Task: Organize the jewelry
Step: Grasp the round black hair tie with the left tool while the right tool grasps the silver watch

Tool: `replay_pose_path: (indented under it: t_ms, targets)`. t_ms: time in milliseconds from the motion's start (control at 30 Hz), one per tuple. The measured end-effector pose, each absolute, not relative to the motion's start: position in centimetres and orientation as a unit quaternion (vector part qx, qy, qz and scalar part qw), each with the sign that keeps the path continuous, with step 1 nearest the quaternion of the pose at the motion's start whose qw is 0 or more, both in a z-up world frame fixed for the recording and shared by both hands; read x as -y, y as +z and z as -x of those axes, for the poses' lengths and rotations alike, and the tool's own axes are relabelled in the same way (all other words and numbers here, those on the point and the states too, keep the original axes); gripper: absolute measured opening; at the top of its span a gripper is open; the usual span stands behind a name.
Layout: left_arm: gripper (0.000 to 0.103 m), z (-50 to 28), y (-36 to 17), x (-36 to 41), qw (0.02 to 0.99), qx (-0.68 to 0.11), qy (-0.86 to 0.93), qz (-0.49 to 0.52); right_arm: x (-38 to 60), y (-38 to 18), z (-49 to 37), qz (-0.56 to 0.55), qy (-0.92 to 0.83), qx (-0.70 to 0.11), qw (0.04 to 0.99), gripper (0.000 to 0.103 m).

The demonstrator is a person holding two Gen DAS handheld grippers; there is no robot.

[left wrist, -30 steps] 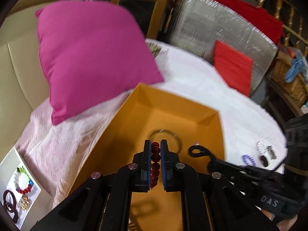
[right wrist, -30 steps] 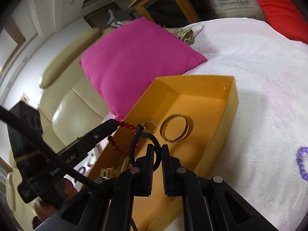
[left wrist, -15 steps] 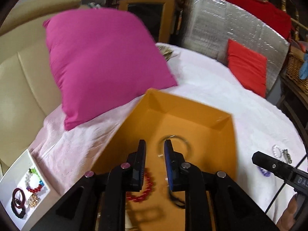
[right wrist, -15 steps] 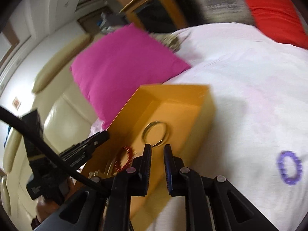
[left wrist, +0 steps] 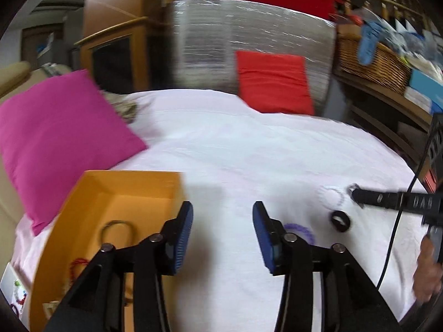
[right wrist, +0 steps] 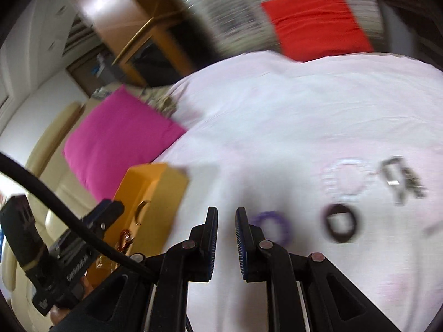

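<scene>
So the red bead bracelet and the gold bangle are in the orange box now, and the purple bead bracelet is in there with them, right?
Not quite. The red bead bracelet and gold metal bangle do lie in the orange cardboard box, but the purple bead bracelet is outside it, on the white cloth beside a black ring. The right wrist view shows this.

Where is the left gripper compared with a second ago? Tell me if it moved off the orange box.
Yes. The left gripper, open, has swung right: the orange box, centred under it before, now sits left, and the purple bracelet lies ahead.
</scene>
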State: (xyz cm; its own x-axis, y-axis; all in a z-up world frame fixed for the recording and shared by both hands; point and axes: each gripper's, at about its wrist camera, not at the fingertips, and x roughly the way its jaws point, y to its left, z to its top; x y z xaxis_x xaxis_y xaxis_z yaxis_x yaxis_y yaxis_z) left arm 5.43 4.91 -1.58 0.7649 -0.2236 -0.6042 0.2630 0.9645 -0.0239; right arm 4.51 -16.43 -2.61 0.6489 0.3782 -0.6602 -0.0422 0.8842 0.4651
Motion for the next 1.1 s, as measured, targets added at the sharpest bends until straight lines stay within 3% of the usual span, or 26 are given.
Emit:
replay_pose_path:
  t_ms: [100, 200, 367, 800, 867, 900, 1100]
  targets:
    - [0.053, -5.5, -2.2, -2.7, 0.934, -0.325, -0.137, -0.047, 21.5, -2.4, -3.5, -0.232, 0.088, -0.389, 0.887, 0.015]
    - [0.053, -5.8, -3.0, -0.8, 0.928, -0.338, -0.143, -0.058, 26.3, -2.6, -3.0, -0.264, 0.06, -0.387, 0.881, 0.023]
    - [0.053, -5.8, -4.0, 2.7, 0.916, -0.351, -0.185, -0.064, 32.2, -3.0, -2.6, -0.302, 0.02, -0.379, 0.875, 0.023]
    - [0.066, -6.5, -7.7, 10.5, 0.871, -0.403, -0.277, -0.047, 34.4, -7.0, -5.6, -0.287, -0.002, -0.435, 0.854, 0.032]
    - [0.067, -6.6, -8.0, 11.3, 0.864, -0.408, -0.292, -0.048, 33.9, -7.2, -6.1, -0.28, -0.002, -0.437, 0.855, 0.05]
    - [0.068, -6.6, -8.2, 11.5, 0.861, -0.41, -0.296, -0.05, 33.7, -7.2, -6.4, -0.274, -0.003, -0.436, 0.857, 0.067]
    - [0.068, -7.1, -10.0, 13.0, 0.851, -0.427, -0.299, -0.062, 33.1, -7.9, -7.5, -0.263, 0.0, -0.443, 0.857, 0.071]
